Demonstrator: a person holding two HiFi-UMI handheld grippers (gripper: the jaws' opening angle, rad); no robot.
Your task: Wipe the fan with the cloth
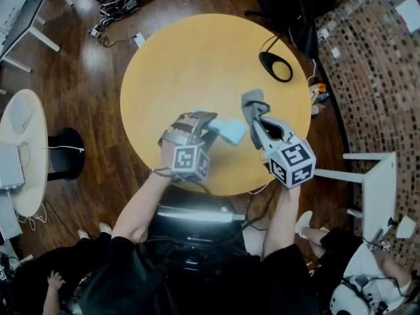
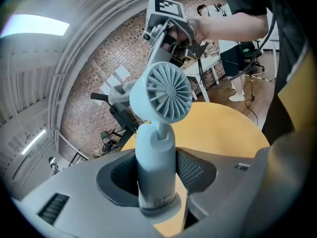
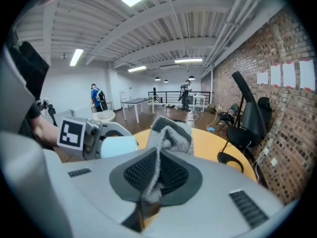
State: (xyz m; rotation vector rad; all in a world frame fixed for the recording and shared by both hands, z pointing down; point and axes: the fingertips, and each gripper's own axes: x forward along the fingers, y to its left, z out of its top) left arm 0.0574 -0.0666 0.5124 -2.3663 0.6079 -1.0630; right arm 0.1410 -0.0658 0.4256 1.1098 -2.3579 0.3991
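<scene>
Both forearms reach forward from the body, holding the grippers side by side above the near half of the round yellow wooden worktop (image 1: 170,58). The left gripper (image 1: 210,131) has its jaws clamped on the handle of the pale blue handheld plastic fan (image 2: 161,90), whose round head stands up beyond them. The right gripper (image 1: 258,117) has its jaws closed on the grey knitted cloth (image 3: 171,135), which is just beside the fan. Farther off, a black loop-shaped object (image 1: 275,64) lies on the worktop. Dark wooden floor (image 1: 85,84) surrounds the worktop, and a brick wall (image 3: 292,108) stands beyond.
</scene>
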